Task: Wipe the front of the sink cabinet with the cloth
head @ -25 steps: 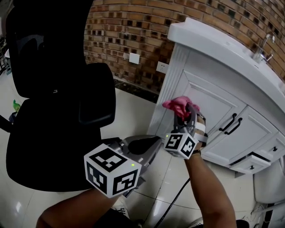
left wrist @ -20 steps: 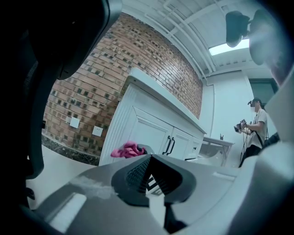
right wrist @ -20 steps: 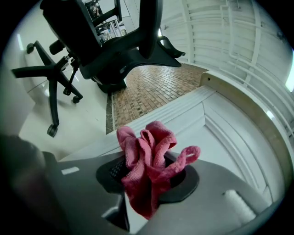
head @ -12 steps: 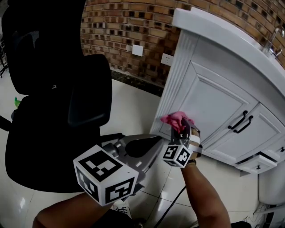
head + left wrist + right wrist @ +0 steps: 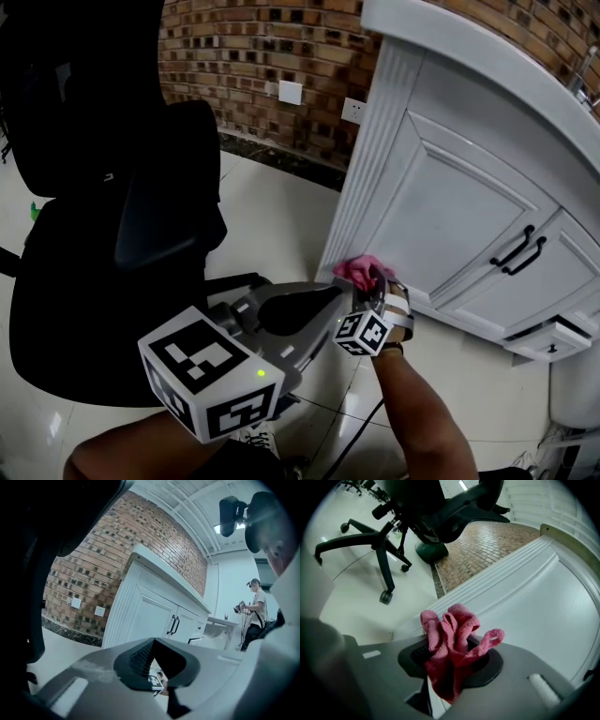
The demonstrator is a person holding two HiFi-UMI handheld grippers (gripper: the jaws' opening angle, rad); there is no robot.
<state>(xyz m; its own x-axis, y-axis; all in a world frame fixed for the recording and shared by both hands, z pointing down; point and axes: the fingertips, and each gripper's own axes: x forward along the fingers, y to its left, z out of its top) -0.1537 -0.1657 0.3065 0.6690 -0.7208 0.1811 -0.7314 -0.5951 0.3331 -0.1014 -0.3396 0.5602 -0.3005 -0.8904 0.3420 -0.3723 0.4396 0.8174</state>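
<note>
The white sink cabinet [image 5: 441,206] fills the right of the head view. My right gripper [image 5: 375,284] is shut on a crumpled pink cloth [image 5: 357,272] and holds it against the cabinet's lower left corner, close to the floor. In the right gripper view the cloth [image 5: 450,637] bunches out of the shut right gripper [image 5: 451,663], with the cabinet's fluted corner post [image 5: 506,581] just behind it. My left gripper [image 5: 323,305] hangs in the foreground, left of the cloth and off the cabinet. In its own view the left gripper [image 5: 157,665] is shut and empty, pointing at the cabinet doors [image 5: 145,616].
A black office chair [image 5: 112,216] stands close on the left, its wheeled base [image 5: 384,555] on the pale tile floor. A brick wall [image 5: 272,47] with two sockets lies behind. One drawer [image 5: 548,339] at lower right stands slightly open. A person [image 5: 255,606] stands far off.
My right gripper has carried the cloth down the cabinet front, from door-panel height to the base near the left corner. The left gripper has stayed roughly where it was.
</note>
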